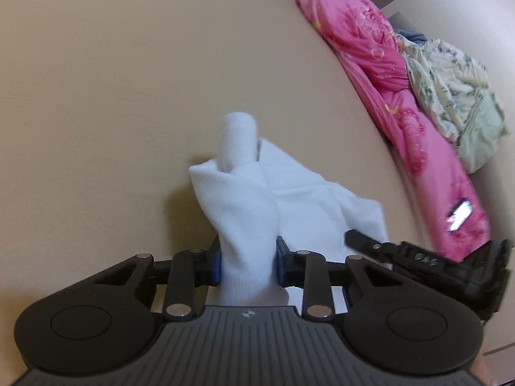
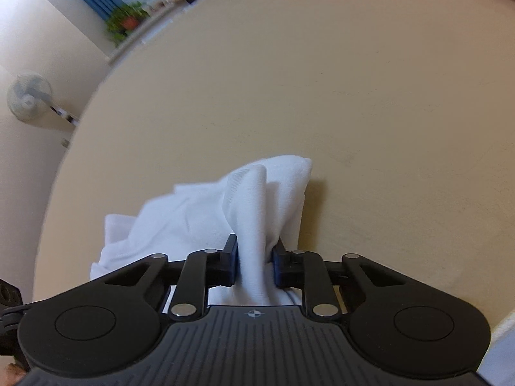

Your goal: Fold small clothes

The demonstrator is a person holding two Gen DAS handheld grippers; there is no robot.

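A small white garment (image 1: 251,199) hangs bunched over the beige surface (image 1: 96,96). My left gripper (image 1: 248,265) is shut on one part of it, the cloth pinched between the blue pads. My right gripper (image 2: 254,265) is shut on another part of the same white garment (image 2: 206,212). The right gripper also shows at the right of the left wrist view (image 1: 418,257), close beside the cloth. A rolled end of the garment (image 1: 239,138) points away from me.
A pink patterned cloth (image 1: 386,74) and a pale floral cloth (image 1: 457,96) lie piled along the right edge of the surface. In the right wrist view the beige surface (image 2: 289,80) ends at left, with a fan (image 2: 27,99) and a potted plant (image 2: 125,21) beyond.
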